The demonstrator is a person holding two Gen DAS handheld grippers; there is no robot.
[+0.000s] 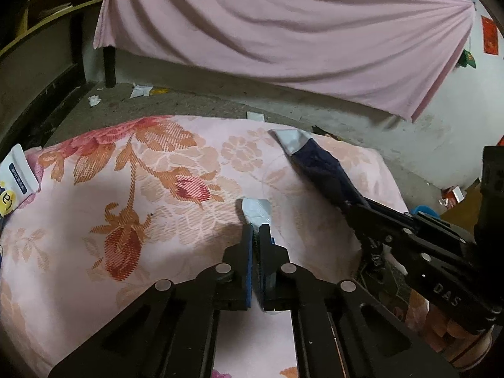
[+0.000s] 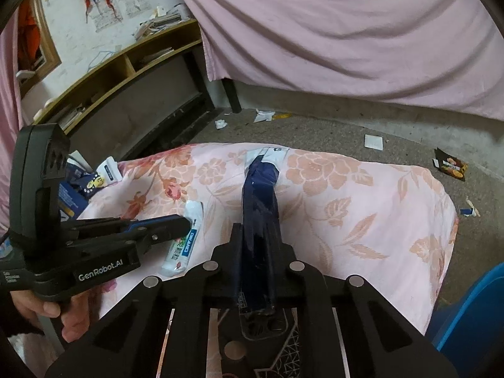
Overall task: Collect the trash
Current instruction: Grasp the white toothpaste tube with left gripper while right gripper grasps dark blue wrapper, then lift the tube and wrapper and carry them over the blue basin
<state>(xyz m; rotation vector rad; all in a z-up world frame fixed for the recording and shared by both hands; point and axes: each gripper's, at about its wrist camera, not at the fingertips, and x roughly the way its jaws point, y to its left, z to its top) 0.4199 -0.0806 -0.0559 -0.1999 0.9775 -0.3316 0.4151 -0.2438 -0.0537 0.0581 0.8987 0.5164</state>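
My left gripper (image 1: 256, 231) is shut on a white and silver wrapper (image 1: 256, 209) that lies on a floral pink pillow (image 1: 141, 189). In the right wrist view the same wrapper (image 2: 184, 242) shows blue and green print, with the left gripper (image 2: 186, 222) pinching its upper part. My right gripper (image 2: 256, 233) is shut on a long dark blue wrapper (image 2: 260, 195) whose silver end reaches toward the pillow's far edge. In the left wrist view this blue wrapper (image 1: 321, 163) runs diagonally out of the right gripper (image 1: 348, 208).
Paper scraps (image 2: 263, 115) and a brown snack packet (image 2: 452, 165) lie on the grey floor beyond the pillow. A blue bin (image 2: 472, 308) stands at the lower right. A wooden shelf (image 2: 126, 72) and a hanging pink sheet (image 2: 346, 31) close the back. Packets (image 1: 19, 173) are piled left of the pillow.
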